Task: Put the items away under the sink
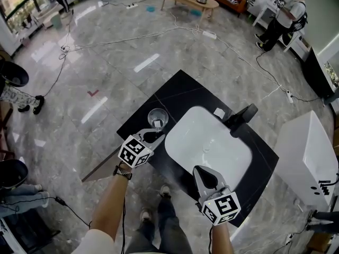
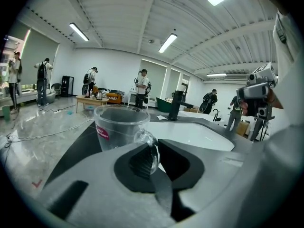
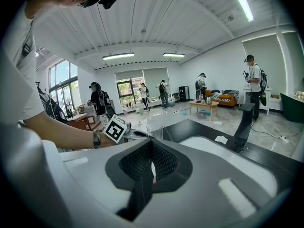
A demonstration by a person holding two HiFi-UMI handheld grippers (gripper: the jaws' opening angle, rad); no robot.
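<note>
The left tool (image 2: 154, 151) is clamped on the handle (image 2: 145, 136) of the glass cup (image 2: 116, 127), which stands on the desk (image 2: 76, 151) just ahead. Its jaws hide the handle's lower part. The right tool (image 3: 151, 144) is closed on nothing.

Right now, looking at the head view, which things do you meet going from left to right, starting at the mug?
Glass mug → white sink → white cabinet.
</note>
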